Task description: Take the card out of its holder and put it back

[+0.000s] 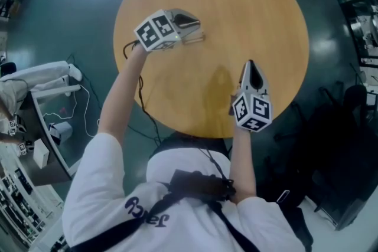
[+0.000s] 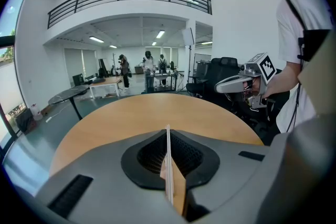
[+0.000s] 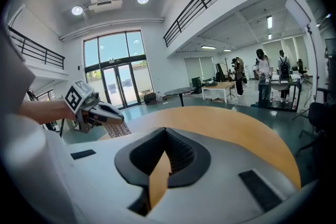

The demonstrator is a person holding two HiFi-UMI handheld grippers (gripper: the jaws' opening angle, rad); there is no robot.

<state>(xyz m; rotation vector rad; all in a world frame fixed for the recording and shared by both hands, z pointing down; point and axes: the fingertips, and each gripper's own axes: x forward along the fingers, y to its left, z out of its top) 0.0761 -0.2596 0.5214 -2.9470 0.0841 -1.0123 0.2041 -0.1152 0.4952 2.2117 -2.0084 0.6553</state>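
One round wooden table [image 1: 266,3], two grippers, the left gripper [image 1: 199,26] and the right gripper [image 1: 250,64], one card [image 2: 168,157], three distant people [image 2: 148,63] standing.

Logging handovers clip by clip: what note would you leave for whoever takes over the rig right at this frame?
Left hand-held gripper: shut on a thin flat card holder, over the left part of the round wooden table. Whether the card is inside cannot be told.
Right hand-held gripper: shut, nothing between its jaws, over the table's near edge, apart from the holder.
Done: holder is gripped.
Left: probably bring the right gripper to the holder, draw the card out, then slide it back.
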